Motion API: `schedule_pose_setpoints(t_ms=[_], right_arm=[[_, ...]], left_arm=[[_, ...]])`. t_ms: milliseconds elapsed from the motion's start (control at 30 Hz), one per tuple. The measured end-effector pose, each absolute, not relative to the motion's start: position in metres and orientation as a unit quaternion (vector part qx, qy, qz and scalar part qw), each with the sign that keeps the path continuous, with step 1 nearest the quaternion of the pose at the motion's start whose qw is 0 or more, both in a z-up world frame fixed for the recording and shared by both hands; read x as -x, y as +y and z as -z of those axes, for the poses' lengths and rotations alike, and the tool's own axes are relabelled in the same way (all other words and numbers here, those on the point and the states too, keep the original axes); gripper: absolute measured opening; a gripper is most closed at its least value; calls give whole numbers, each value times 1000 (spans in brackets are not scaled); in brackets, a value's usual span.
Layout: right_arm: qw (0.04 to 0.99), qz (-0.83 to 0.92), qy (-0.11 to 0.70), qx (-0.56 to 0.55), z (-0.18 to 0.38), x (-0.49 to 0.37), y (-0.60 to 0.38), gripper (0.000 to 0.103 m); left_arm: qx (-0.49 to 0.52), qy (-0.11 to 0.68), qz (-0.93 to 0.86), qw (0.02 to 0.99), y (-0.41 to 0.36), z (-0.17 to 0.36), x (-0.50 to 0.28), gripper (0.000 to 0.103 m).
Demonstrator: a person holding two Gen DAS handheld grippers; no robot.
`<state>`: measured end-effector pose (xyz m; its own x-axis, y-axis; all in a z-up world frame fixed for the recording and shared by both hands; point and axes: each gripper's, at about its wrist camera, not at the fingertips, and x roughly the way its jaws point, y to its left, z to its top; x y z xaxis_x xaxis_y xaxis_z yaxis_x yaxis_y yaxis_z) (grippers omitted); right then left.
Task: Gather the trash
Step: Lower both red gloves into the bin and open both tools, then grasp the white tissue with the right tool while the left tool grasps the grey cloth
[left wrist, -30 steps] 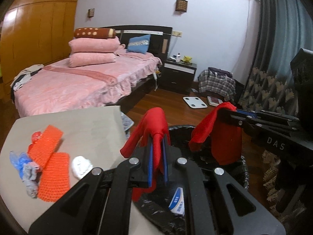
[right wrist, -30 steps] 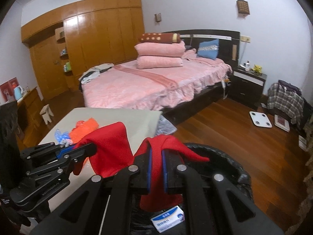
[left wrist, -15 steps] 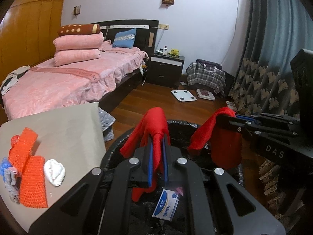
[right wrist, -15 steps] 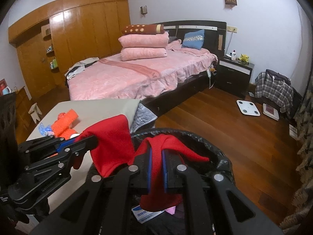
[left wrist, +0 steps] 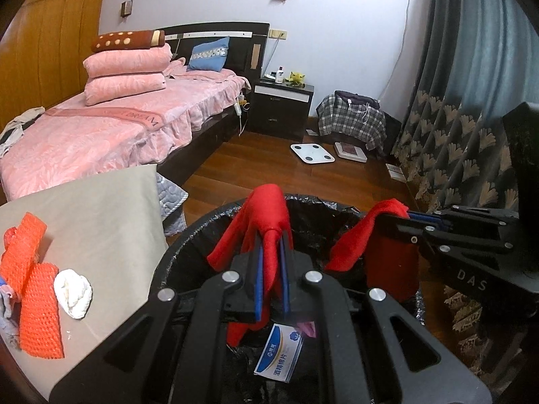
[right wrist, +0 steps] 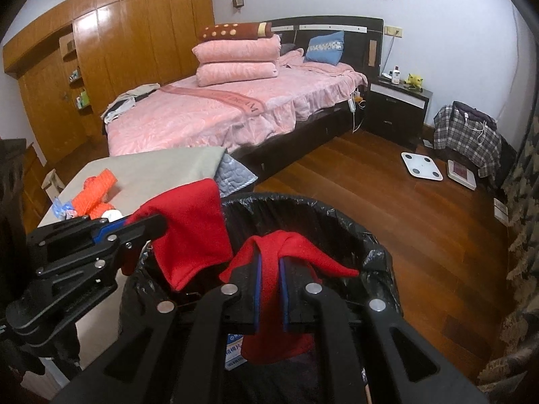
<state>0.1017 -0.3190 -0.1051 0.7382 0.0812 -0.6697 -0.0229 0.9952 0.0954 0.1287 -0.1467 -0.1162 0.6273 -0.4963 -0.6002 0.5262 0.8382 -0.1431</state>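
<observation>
Both grippers hold red cloth over a bin lined with a black bag (left wrist: 313, 215) (right wrist: 337, 215). My left gripper (left wrist: 269, 252) is shut on a red cloth piece (left wrist: 266, 212); it also shows in the right wrist view (right wrist: 134, 229) with its cloth (right wrist: 195, 229). My right gripper (right wrist: 269, 269) is shut on a red cloth piece (right wrist: 286, 245); it shows in the left wrist view (left wrist: 414, 217) with its cloth (left wrist: 380, 235). A white and blue packet (left wrist: 279, 353) lies inside the bin. On the grey table (left wrist: 101, 212) lie orange foam nets (left wrist: 30, 286), a white wad (left wrist: 72, 288) and a blue wrapper.
A pink bed (left wrist: 101, 124) stands beyond the table, with a dark nightstand (left wrist: 283, 104). A white scale (left wrist: 311, 153) lies on the wood floor. Patterned curtains (left wrist: 454, 141) hang on the right, close to the bin.
Both grippers have moved right from the table edge until they are over the bin, still holding the red cloth. The table trash has slid to the left of view.
</observation>
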Motion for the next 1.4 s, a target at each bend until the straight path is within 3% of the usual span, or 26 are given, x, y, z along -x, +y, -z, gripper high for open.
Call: schedule_pose_setpoints(t_ms=[100, 133, 167, 200, 233, 367, 467, 733, 800, 900, 1400], right_arm=[[931, -29, 361, -37, 107, -102, -320, 11], [930, -30, 366, -34, 108, -103, -319, 13], [927, -30, 372, -31, 110, -103, -319, 24], [922, -24, 386, -22, 115, -103, -319, 35], [918, -21, 396, -18, 117, -104, -319, 38], [908, -13, 419, -23, 127, -99, -326, 51], [907, -4, 420, -30, 129, -94, -330, 55], [928, -10, 370, -34, 105, -94, -313, 79], [937, -19, 346, -34, 94, -95, -302, 90], [947, -30, 317, -34, 82, -98, -287, 97], [954, -99, 280, -43, 84, -143, -177, 97]], left_arm=[[-24, 326, 283, 902, -148, 117, -129, 11], [-23, 326, 281, 903, -148, 118, -129, 19], [-21, 327, 281, 902, -147, 119, -129, 28], [-17, 329, 281, 901, -146, 120, -130, 47], [-15, 328, 280, 902, -145, 121, -130, 56], [-14, 331, 275, 903, -140, 123, -129, 61], [-18, 327, 268, 906, -134, 121, -126, 66], [-9, 305, 225, 925, -95, 100, -120, 87], [-6, 298, 205, 932, -76, 94, -117, 90], [0, 294, 175, 940, -49, 87, -115, 91], [14, 299, 29, 954, 86, 91, -109, 91]])
